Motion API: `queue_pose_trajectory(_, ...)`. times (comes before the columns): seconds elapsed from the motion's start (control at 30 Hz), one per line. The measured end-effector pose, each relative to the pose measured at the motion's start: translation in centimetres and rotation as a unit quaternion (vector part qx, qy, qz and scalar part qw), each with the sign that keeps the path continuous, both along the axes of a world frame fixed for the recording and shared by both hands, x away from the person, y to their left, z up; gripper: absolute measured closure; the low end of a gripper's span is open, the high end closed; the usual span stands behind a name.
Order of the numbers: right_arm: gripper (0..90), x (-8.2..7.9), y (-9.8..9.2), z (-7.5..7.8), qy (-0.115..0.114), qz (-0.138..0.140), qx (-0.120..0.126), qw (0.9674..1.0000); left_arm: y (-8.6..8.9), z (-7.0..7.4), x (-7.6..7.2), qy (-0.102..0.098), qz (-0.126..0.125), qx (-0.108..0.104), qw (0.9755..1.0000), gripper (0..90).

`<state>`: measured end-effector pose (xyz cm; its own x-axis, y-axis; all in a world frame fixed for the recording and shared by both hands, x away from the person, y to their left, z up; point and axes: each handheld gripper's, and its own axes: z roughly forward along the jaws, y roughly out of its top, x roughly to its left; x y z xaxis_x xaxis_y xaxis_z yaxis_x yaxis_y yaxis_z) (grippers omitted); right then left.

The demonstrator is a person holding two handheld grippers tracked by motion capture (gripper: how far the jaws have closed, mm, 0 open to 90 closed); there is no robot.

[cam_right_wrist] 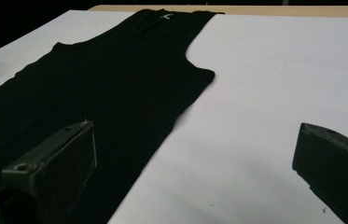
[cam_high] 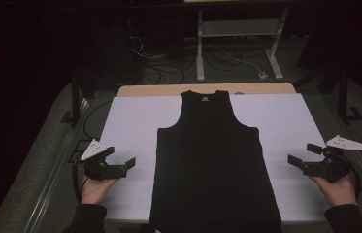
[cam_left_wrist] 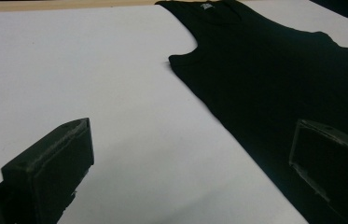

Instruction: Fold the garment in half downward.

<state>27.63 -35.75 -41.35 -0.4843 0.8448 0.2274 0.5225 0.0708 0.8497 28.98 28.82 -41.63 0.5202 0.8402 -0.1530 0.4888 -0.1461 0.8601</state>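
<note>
A black sleeveless top [cam_high: 212, 160] lies flat on the white sheet [cam_high: 130, 121], neck toward the far edge, hem at the near edge. My left gripper [cam_high: 120, 158] hovers open over the sheet to the left of the top, jaws pointing at its side edge. My right gripper [cam_high: 304, 156] is open to the right of the top, jaws pointing inward. In the left gripper view the top [cam_left_wrist: 274, 79] spreads ahead to the right; the left gripper [cam_left_wrist: 190, 158] has nothing between its jaws. In the right gripper view the top [cam_right_wrist: 106, 88] lies to the left; the right gripper [cam_right_wrist: 195, 158] is empty.
The white sheet covers a wooden table [cam_high: 169, 90] whose far edge shows. Behind it stand a metal frame [cam_high: 239, 43] and loose cables [cam_high: 159, 68] on the floor. Black posts [cam_high: 75, 97] flank the table.
</note>
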Motion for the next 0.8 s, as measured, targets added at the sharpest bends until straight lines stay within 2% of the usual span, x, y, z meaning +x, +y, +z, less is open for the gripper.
queue_pose_trajectory(0.27, 0.0, -0.08, 0.06, 0.07, -0.001, 0.004, 0.000, 1.0000, -0.07, 0.05, -0.01, -0.003, -0.001, 0.007, 1.0000, 0.0)
queue_pose_trajectory(0.53, 0.0, 0.13, 0.40, 0.00, 0.009, 0.012, -0.005, 0.9999, -0.38, 0.05, 0.16, -0.008, -0.010, 0.011, 0.9999, 0.0)
queue_pose_trajectory(0.7, 0.0, 0.05, 0.37, 0.37, 0.003, 0.011, 0.000, 0.9999, -0.49, 0.00, 0.38, -0.006, -0.014, 0.013, 0.9998, 0.0)
queue_pose_trajectory(0.8, 0.0, 0.02, 0.50, 0.66, 0.000, 0.012, -0.002, 0.9999, -0.75, 0.16, 0.31, -0.014, -0.018, 0.016, 0.9996, 0.0)
